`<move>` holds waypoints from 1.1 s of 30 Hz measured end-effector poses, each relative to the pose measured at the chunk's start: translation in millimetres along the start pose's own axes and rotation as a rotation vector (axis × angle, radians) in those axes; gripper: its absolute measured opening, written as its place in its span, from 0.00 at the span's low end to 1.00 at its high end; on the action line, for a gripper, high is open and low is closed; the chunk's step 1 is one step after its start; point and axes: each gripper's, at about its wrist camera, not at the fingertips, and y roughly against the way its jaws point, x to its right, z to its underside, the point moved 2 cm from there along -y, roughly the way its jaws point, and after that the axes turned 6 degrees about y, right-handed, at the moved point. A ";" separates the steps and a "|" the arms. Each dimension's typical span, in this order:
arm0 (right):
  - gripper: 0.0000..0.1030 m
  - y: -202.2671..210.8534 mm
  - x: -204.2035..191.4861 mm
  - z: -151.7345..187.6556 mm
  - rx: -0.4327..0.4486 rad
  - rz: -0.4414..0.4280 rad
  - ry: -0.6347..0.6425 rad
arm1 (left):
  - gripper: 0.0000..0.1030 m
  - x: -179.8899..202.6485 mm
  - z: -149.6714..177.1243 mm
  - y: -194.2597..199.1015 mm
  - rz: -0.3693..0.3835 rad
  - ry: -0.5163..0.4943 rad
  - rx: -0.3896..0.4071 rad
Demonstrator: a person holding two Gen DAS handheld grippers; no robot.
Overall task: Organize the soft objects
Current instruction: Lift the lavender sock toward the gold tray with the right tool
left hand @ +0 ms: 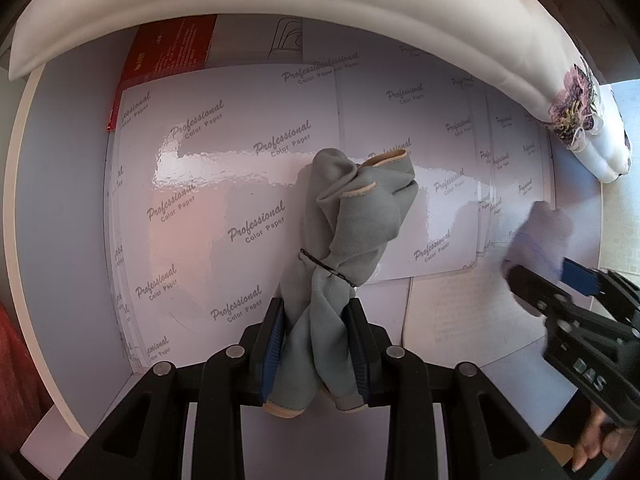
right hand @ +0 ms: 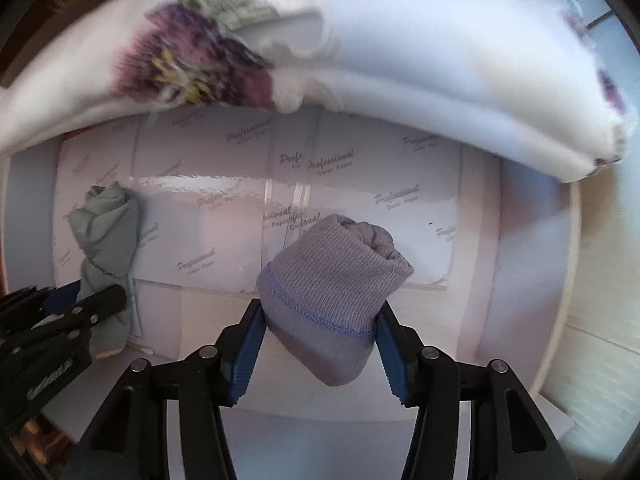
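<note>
Right wrist: lilac sock bundle between right claw pads.

Each wrist camera sits close behind its own jaws, looking forward and apparently downward onto glossy printed paper sheets. Both views share those sheets and the folded white floral cloth beyond the jaws; each sees the other gripper beside it.

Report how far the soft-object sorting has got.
Done: nothing visibly put away yet. In hand: the left gripper has its jaws shut on the tied grey cloth bundle; the right gripper grips the rolled lavender sock. Left: placing both; the white floral cloth lies behind.
</note>
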 end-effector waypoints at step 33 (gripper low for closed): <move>0.53 205.1 18.5 -90.0 0.550 -0.129 -0.082 | 0.29 6.6 1.5 3.9 -0.018 -0.007 0.008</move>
